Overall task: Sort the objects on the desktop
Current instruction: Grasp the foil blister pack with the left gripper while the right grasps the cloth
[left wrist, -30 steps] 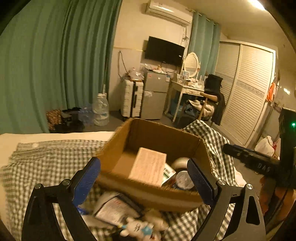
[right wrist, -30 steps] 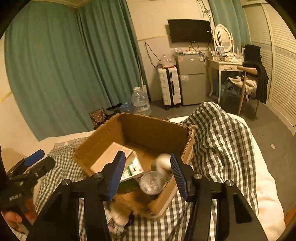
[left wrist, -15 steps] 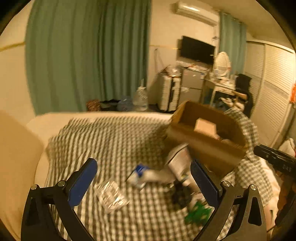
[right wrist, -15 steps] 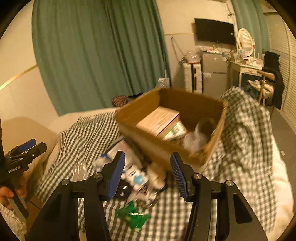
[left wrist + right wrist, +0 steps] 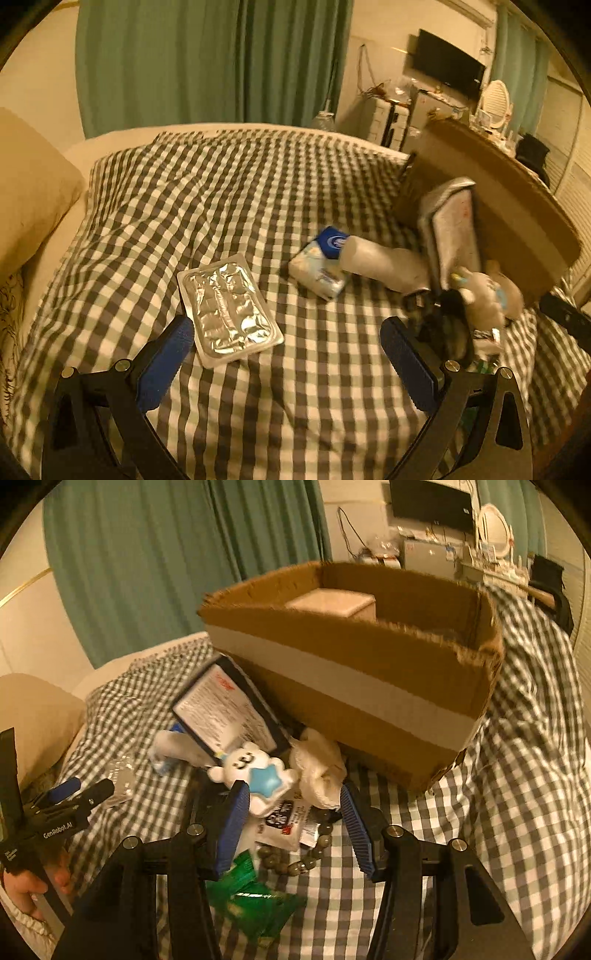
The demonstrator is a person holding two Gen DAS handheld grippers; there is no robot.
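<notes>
Cardboard box [image 5: 354, 686] on checked bedspread [image 5: 258, 206], pale tape band on side. "GenRobot.AI" on left gripper [image 5: 79, 794] body. Dark packet [image 5: 225, 709] leaning on box, label text blurred. Star plush [image 5: 258, 775], bead bracelet [image 5: 295, 864], green sachet [image 5: 255, 897] just before box; foil blister pack [image 5: 229, 306] well apart. Left gripper jaws wide apart, empty. Right gripper [image 5: 291, 823] half apart, clamping nothing. Green curtains [image 5: 207, 62], TV [image 5: 430, 502] behind.
</notes>
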